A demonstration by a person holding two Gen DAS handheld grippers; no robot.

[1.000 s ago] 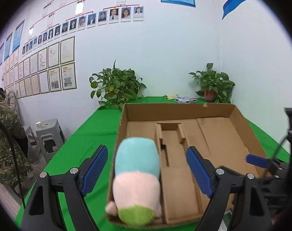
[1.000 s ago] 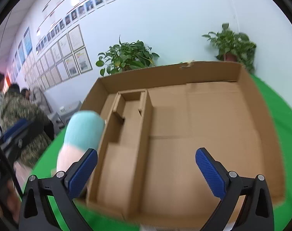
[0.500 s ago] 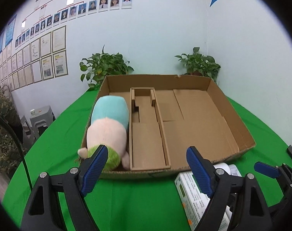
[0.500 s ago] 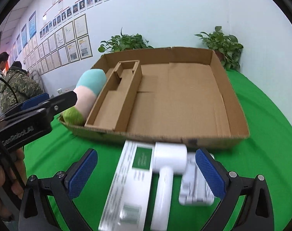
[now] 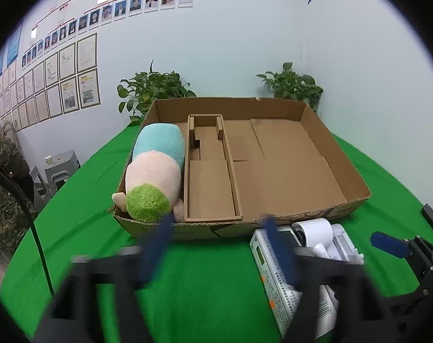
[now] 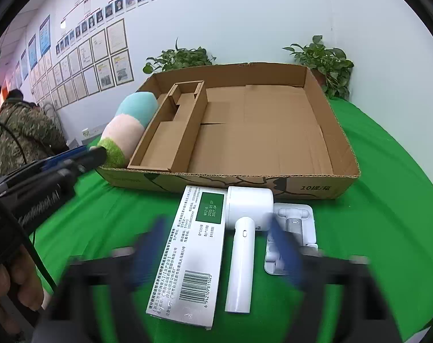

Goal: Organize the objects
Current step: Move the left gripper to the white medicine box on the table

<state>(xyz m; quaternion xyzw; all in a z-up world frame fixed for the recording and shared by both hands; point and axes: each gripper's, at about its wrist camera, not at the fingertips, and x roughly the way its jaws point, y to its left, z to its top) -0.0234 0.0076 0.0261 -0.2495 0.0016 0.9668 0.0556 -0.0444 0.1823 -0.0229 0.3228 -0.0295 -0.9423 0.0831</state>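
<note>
A shallow brown cardboard tray (image 5: 316,154) (image 6: 325,131) is seen on a green cloth-covered table (image 5: 210,280) (image 6: 387,171). A cardboard divider insert (image 5: 209,168) (image 6: 173,131) is fixed along the tray's left part, so that a narrow lane is left between it and the left wall. In that lane a long pastel plush toy with a blue, a pink and a green band (image 5: 156,168) (image 6: 125,125) is laid flat. Its long axis is run along the lane, from the tray's near wall toward the far wall; the green end is pointed at the cameras and the blue end at the wall with the framed papers. A small pink limb is seen overhanging the near-left corner.

Just in front of the tray's near wall, on the cloth, three white items are laid side by side: a flat silver-white printed carton with a green label and barcode (image 6: 192,254) (image 5: 279,280), a white handheld appliance with a cylindrical head and straight handle (image 6: 245,243) (image 5: 313,228), and a white plastic stand (image 6: 290,234) (image 5: 345,245). The carton's long axis and the appliance's handle are pointed toward the right wrist camera.

The left gripper (image 5: 219,254) is held above the cloth before the tray, its blue-padded fingers blurred, set apart and empty. The right gripper (image 6: 216,253) is blurred likewise, its fingers spread on either side of the carton and appliance, nothing pinched.

Two potted green plants (image 5: 153,91) (image 6: 322,60) are stood behind the tray.
</note>
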